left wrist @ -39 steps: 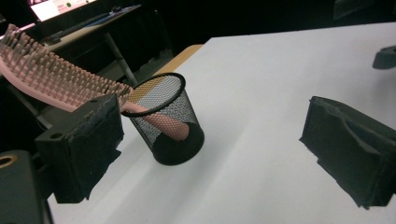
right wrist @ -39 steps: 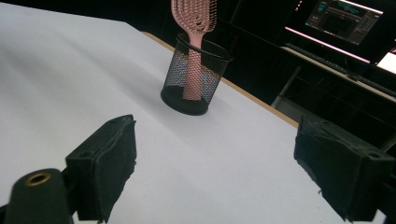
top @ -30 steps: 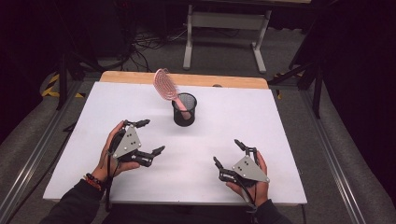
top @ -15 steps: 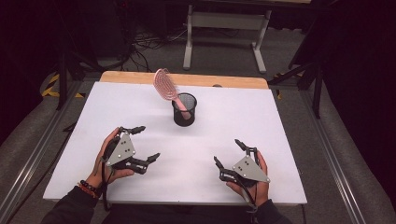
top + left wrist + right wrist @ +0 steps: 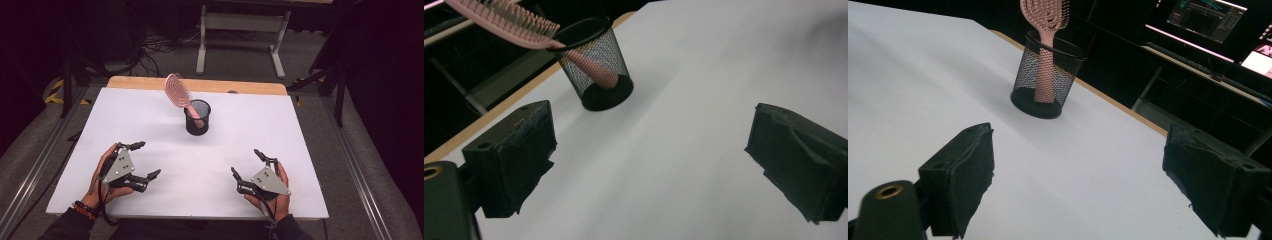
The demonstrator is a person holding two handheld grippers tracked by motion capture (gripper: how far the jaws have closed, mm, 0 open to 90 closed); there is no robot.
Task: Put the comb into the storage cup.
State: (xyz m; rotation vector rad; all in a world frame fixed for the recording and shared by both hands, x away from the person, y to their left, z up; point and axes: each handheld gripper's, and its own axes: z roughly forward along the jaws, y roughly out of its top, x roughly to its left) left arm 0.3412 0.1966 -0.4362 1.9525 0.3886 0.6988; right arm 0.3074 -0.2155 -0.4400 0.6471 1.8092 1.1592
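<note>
Resting low over the near half of the white table [image 5: 150,115], you have both tools parked well short of the work. Your left gripper [image 5: 141,160] sits with its jaws spread wide and nothing between them; your right gripper [image 5: 248,162] is just as wide apart and just as empty. Out ahead, near the middle of the far half, stands the black wire-mesh cup [image 5: 197,117], upright, and in it the pink plastic hairbrush [image 5: 178,93], handle down inside the mesh, bristled head leaning out over the rim toward the far left.

From the left gripper view the hairbrush [image 5: 504,22] head crosses above the cup [image 5: 596,65] rim at a slant; from the right gripper view it [image 5: 1044,30] rises nearly straight out of the cup [image 5: 1048,80].

By the look of it, this is the pause ahead of a reach: nothing gripped, both hands well apart from the cup. The next move, I'd judge, calls for one gripper to travel forward and close on the brush just above the rim, perhaps with the other steadying the light cup so it doesn't tip or slide.
</note>
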